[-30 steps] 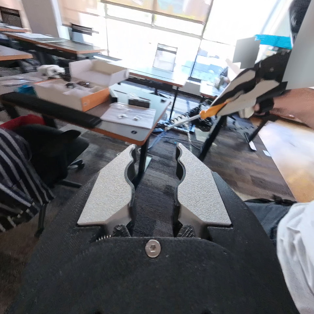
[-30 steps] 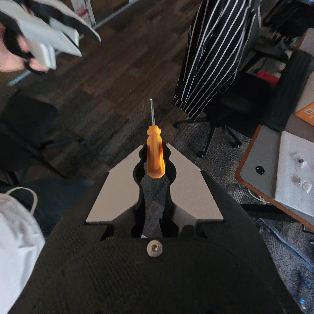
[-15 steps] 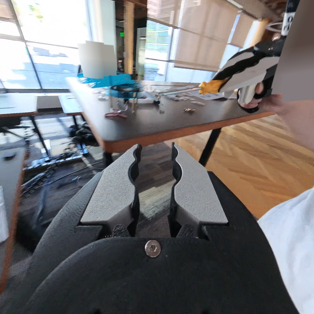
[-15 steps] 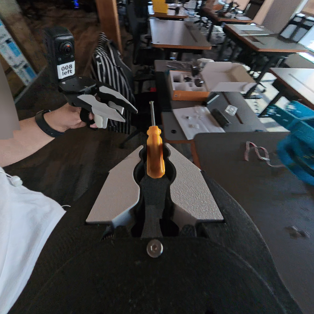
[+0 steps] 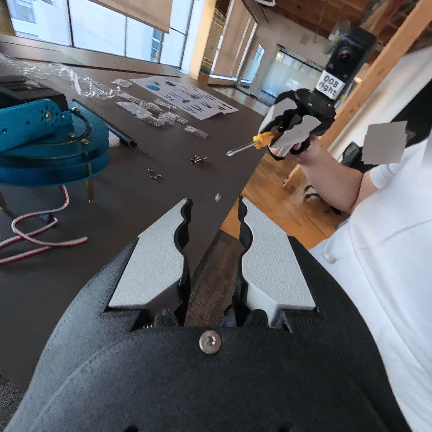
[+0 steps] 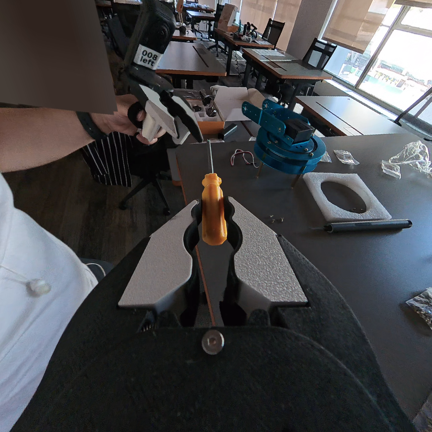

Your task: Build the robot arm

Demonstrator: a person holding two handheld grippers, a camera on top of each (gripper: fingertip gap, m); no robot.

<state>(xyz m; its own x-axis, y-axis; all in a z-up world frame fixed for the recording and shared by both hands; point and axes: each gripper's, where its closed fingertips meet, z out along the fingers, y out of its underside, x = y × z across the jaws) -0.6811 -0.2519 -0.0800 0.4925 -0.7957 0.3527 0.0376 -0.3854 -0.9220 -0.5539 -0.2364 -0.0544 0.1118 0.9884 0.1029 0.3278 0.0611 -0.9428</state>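
My right gripper (image 6: pixel 213 202) is shut on the orange handle of a screwdriver (image 6: pixel 214 217), whose shaft points forward over the left edge of a dark table (image 6: pixel 350 268). In the left wrist view it (image 5: pixel 275 131) holds the screwdriver (image 5: pixel 264 140) in the air above the table's right edge. My left gripper (image 5: pixel 215 203) is open and empty, at the table's near edge; it also shows in the right wrist view (image 6: pixel 184 126). A blue round robot base (image 6: pixel 287 145) stands on the table, with three small screws (image 6: pixel 275 218) in front of it.
A white foam pad with an oval hole (image 6: pixel 313 184) and a black pen-shaped tool (image 6: pixel 364 225) lie right of the screws. Red-and-white wires (image 5: pixel 35 236), small plastic bags (image 5: pixel 149 112), a printed sheet (image 5: pixel 184 98) and a small metal part (image 5: pixel 198 159) lie on the table. Other desks and chairs stand behind. My right fingertips sit around 15 cm from my left ones.
Both views have swung from the floor and the other desks round to the dark table. The right gripper has kept the screwdriver. The left gripper has stayed open.
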